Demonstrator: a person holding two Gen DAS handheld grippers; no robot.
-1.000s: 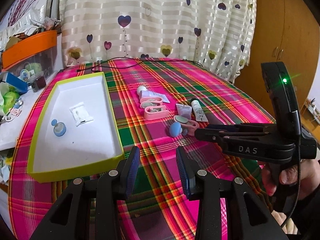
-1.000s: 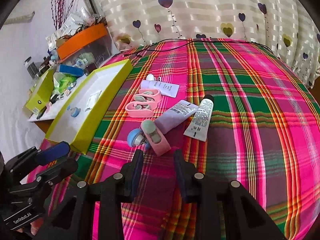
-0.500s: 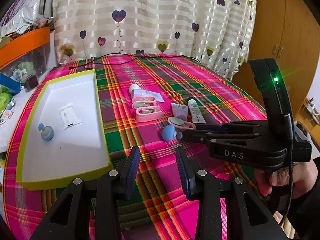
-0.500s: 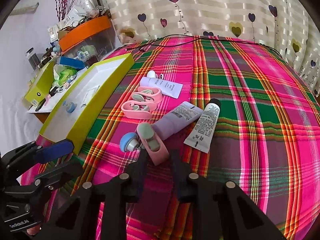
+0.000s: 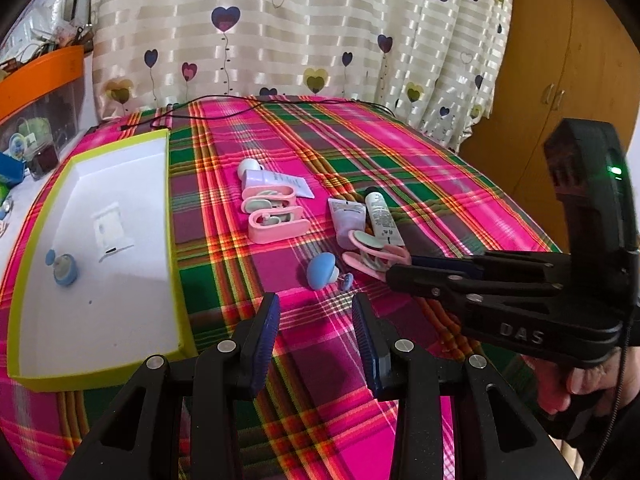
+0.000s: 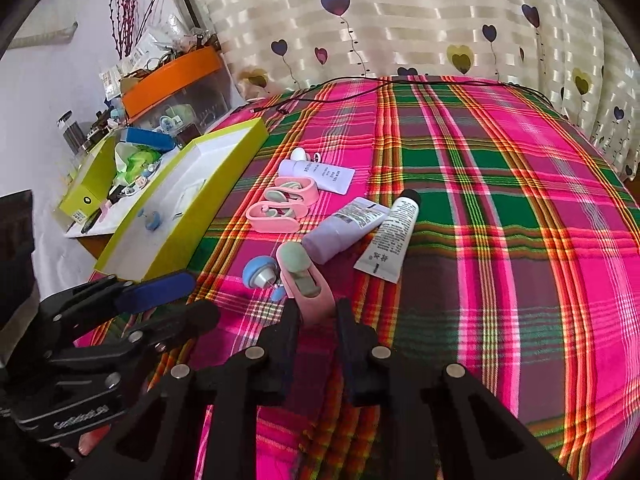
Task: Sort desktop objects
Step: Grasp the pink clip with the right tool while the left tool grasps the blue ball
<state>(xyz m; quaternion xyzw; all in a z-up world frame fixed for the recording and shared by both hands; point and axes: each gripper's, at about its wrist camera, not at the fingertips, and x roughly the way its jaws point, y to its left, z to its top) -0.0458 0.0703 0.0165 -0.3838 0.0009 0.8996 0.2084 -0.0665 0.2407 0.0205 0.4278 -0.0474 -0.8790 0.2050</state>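
Observation:
A pink clip (image 6: 304,280) with a grey-green pad lies on the plaid tablecloth, and my right gripper (image 6: 316,309) is shut on its near end. In the left wrist view the right gripper (image 5: 396,270) reaches in from the right onto the same pink clip (image 5: 372,256). A blue mushroom-shaped piece (image 5: 322,270) rests just left of the clip. My left gripper (image 5: 316,304) hovers open and empty a little short of that piece. A yellow-green tray (image 5: 172,240) at left holds a small blue item (image 5: 64,268) and a white packet (image 5: 110,232).
Two more pink clips (image 5: 276,224), a purple tube (image 5: 348,224), a white tube (image 5: 382,218) and a lavender tube (image 5: 276,180) lie mid-table. A black cable (image 5: 248,102) runs along the far edge. A cluttered side table with an orange-lidded box (image 6: 172,76) stands left; a wooden wardrobe (image 5: 560,60) right.
My right gripper's jaws have closed onto the near end of the pink clip. The left gripper has drifted toward the blue piece and sunk slightly.

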